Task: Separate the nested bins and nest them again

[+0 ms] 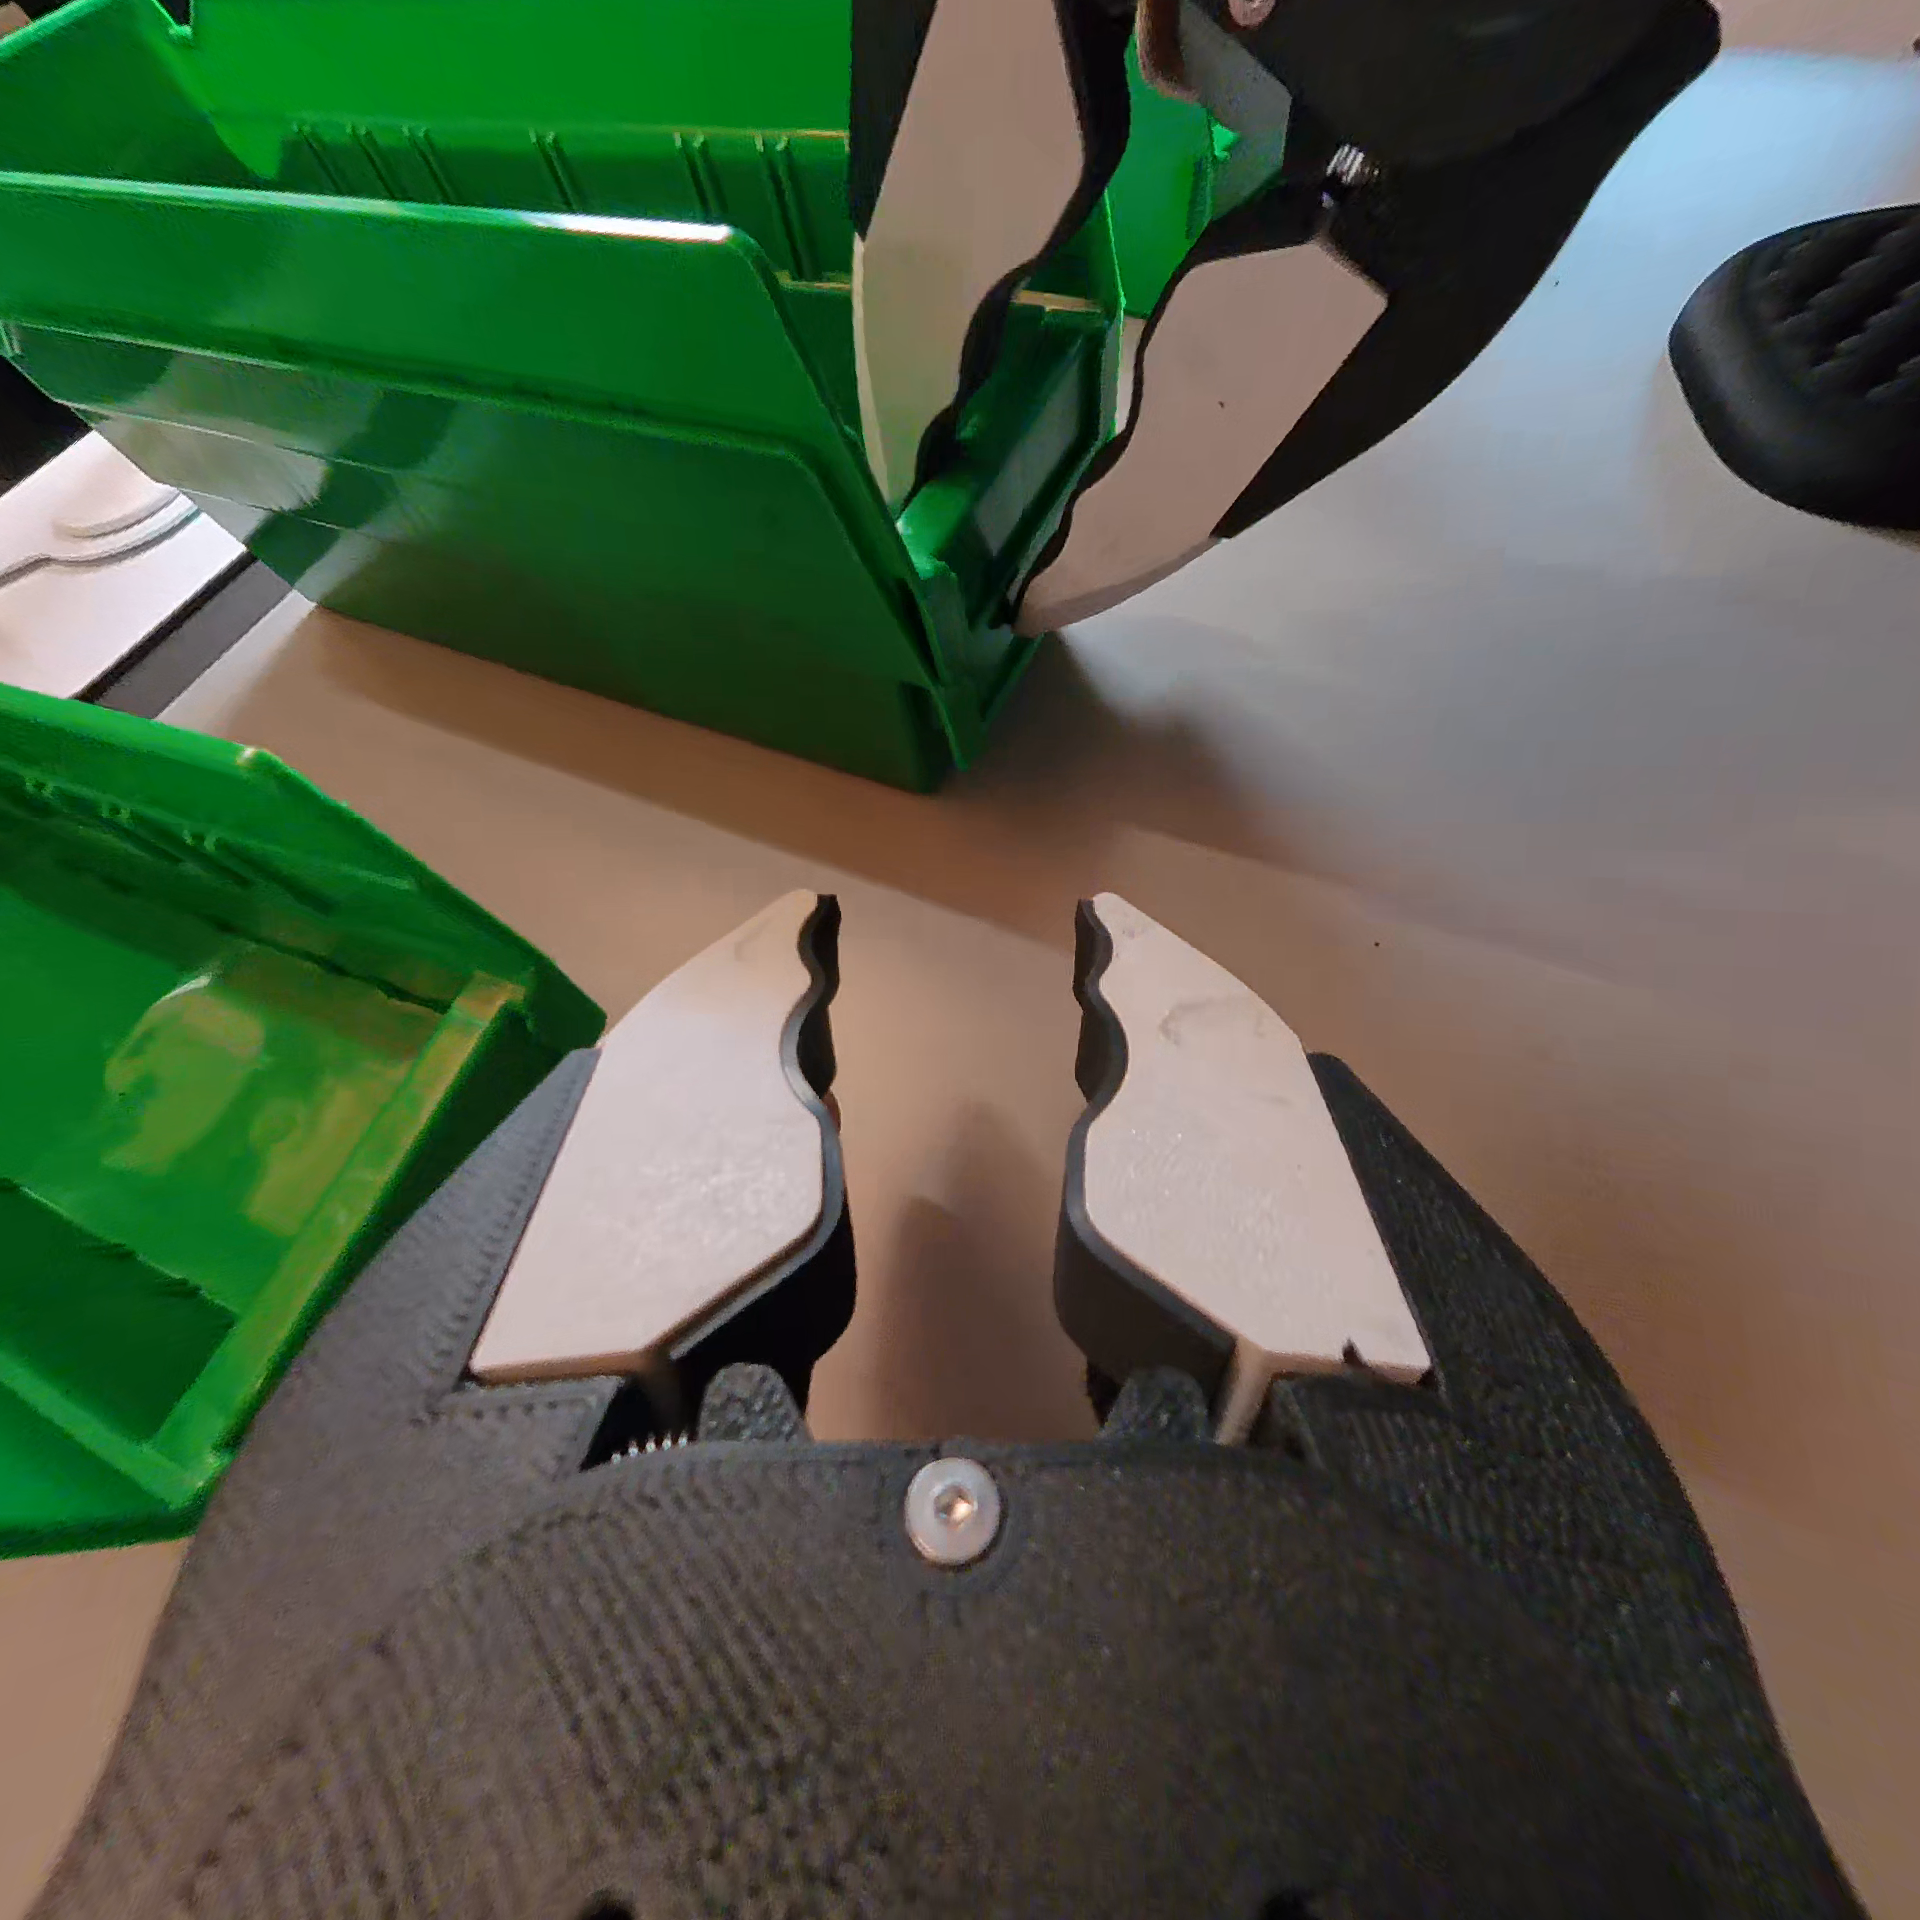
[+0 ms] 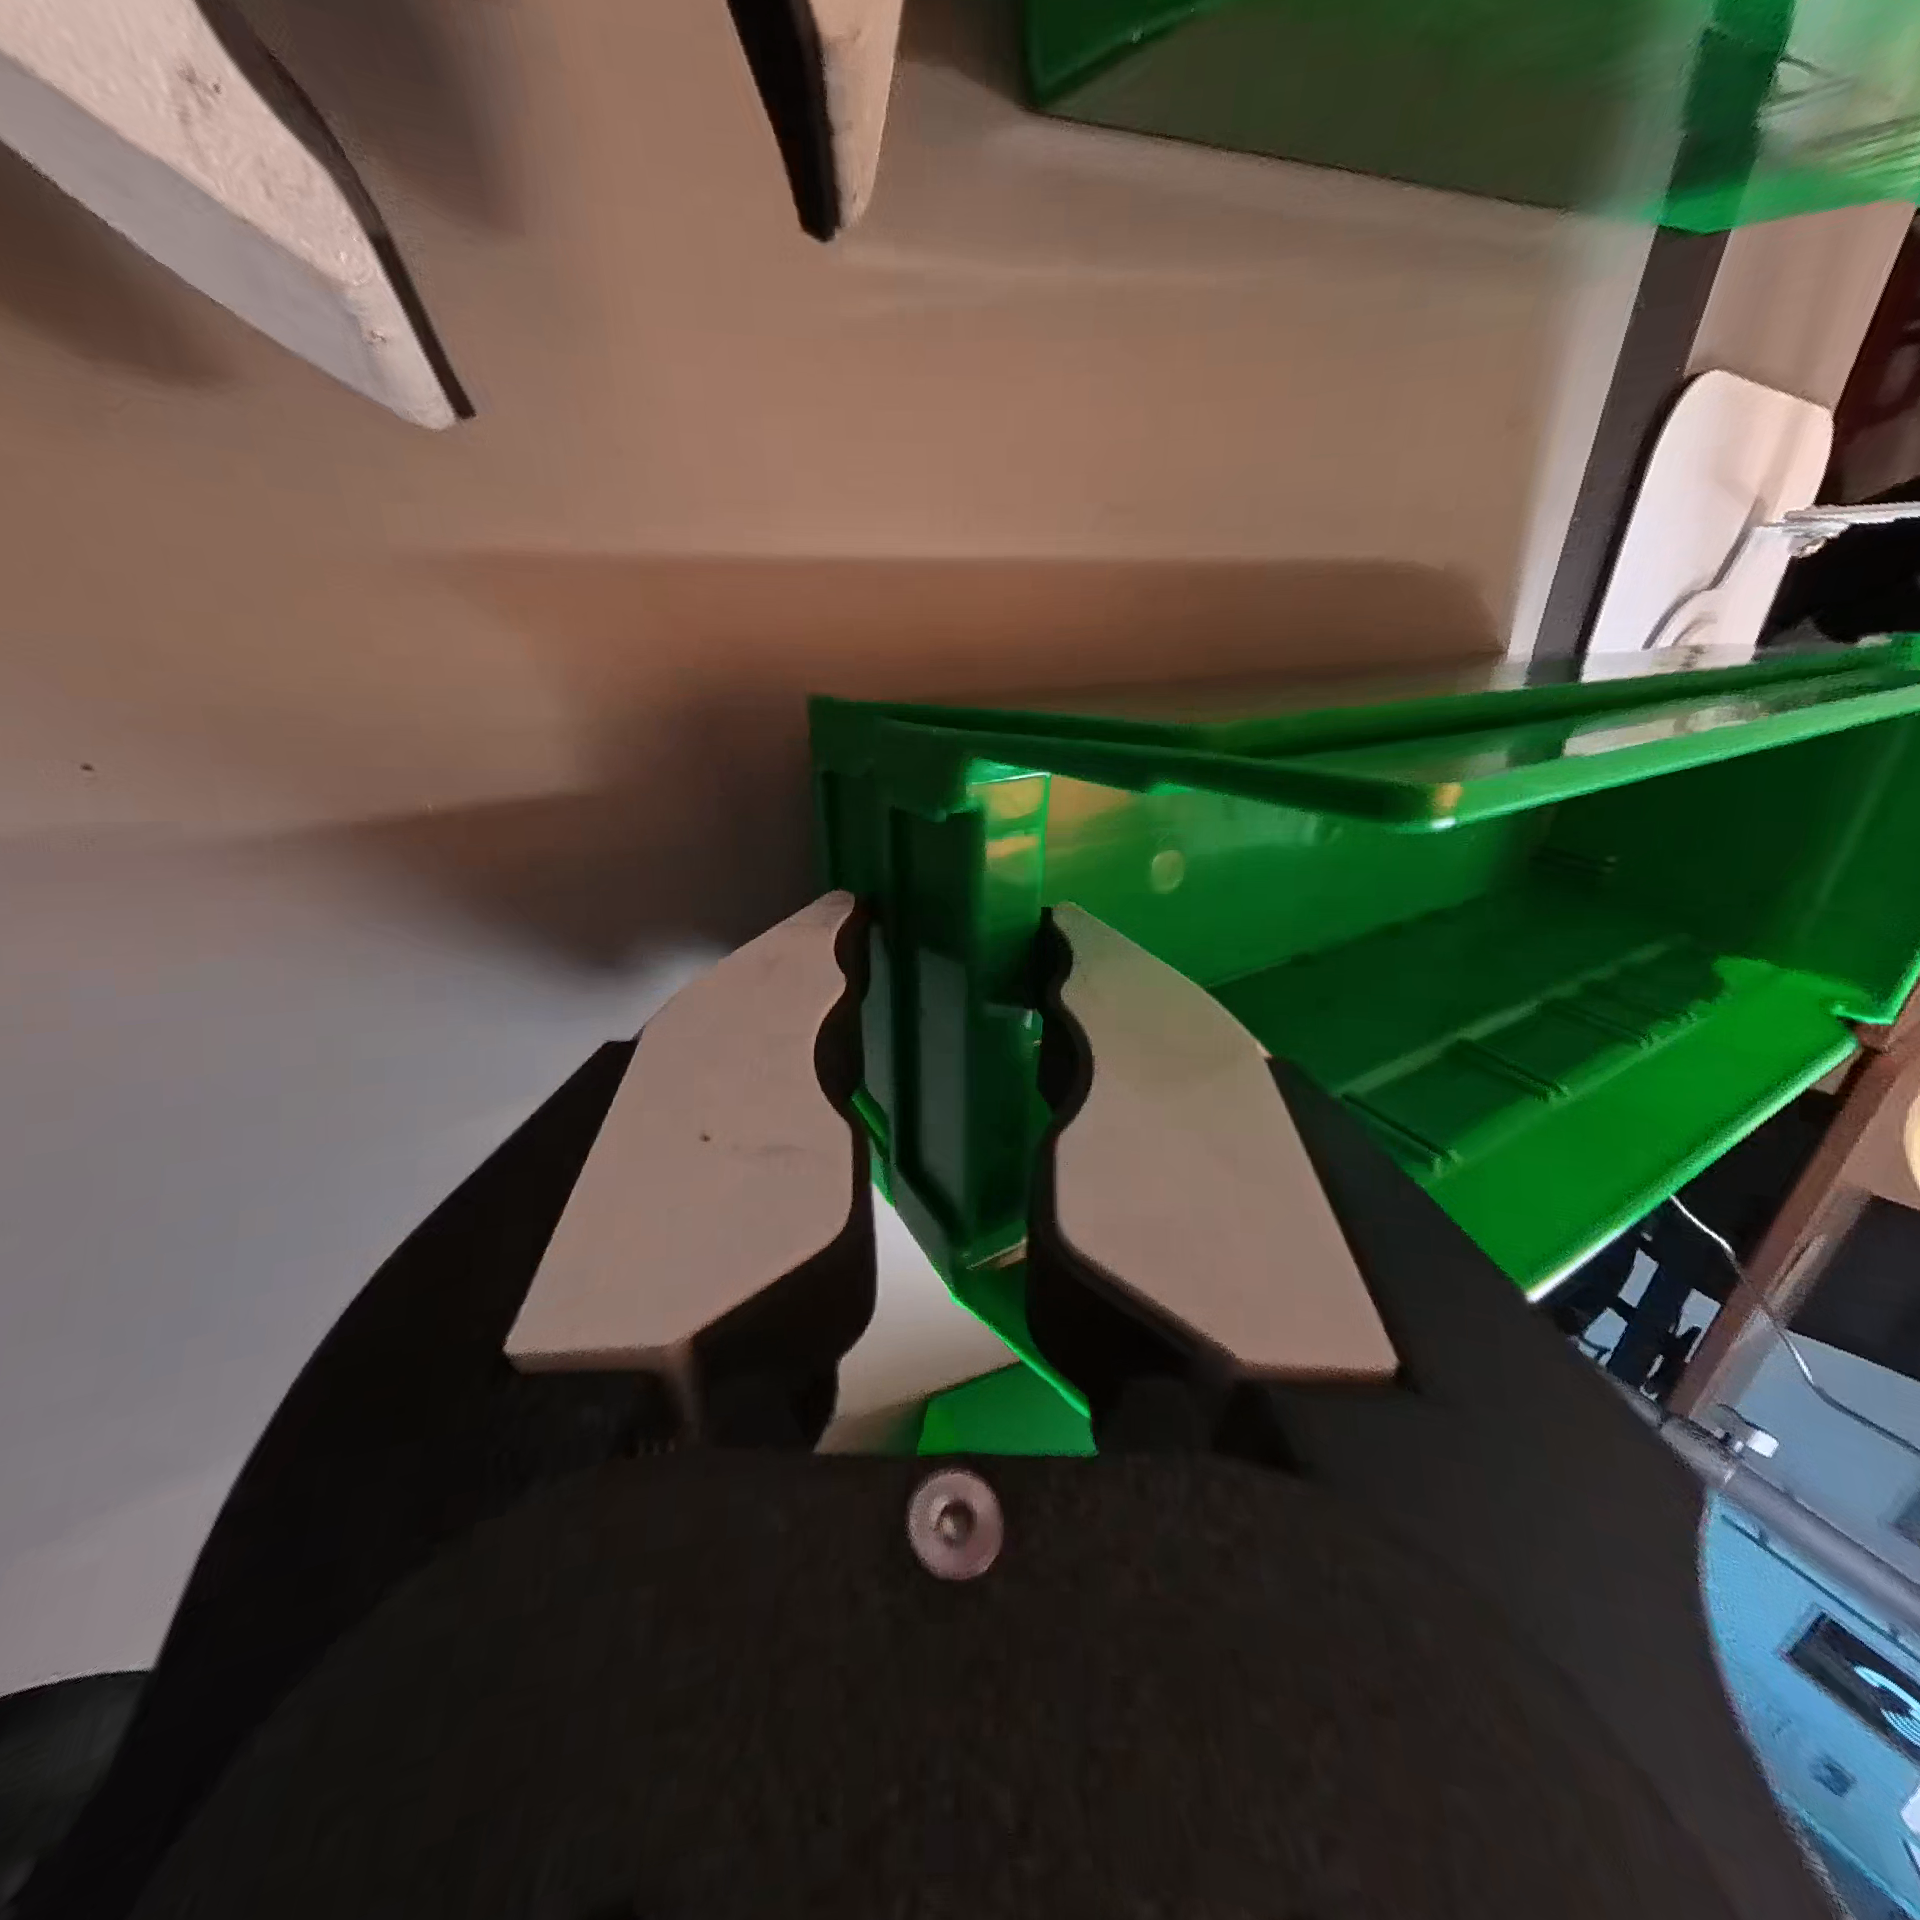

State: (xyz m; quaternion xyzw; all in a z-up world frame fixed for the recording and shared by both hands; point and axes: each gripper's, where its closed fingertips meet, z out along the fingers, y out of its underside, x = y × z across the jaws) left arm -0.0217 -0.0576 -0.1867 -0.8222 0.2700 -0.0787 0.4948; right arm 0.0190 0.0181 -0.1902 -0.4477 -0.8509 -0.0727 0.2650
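A stack of nested green bins (image 1: 582,540) stands on the tan table (image 1: 1351,935), and its top bin is tilted up. My right gripper (image 2: 951,920) is shut on the ribbed wall at the near corner of this stack (image 2: 1455,935). It also shows in the left wrist view (image 1: 971,551), reaching down from above. A single green bin (image 1: 239,1122) lies apart at the lower left, and it shows in the right wrist view (image 2: 1351,94) too. My left gripper (image 1: 954,925) is open and empty, low over the table between the bins. It appears in the right wrist view (image 2: 639,322) as well.
A black padded seat (image 1: 1808,364) sits beyond the table at the right. The table's dark edge (image 1: 177,644) runs at the left, with a white object (image 2: 1704,520) past it. A blue device (image 2: 1818,1662) stands below the table level. There is about 9 cm between the tips of the two grippers.
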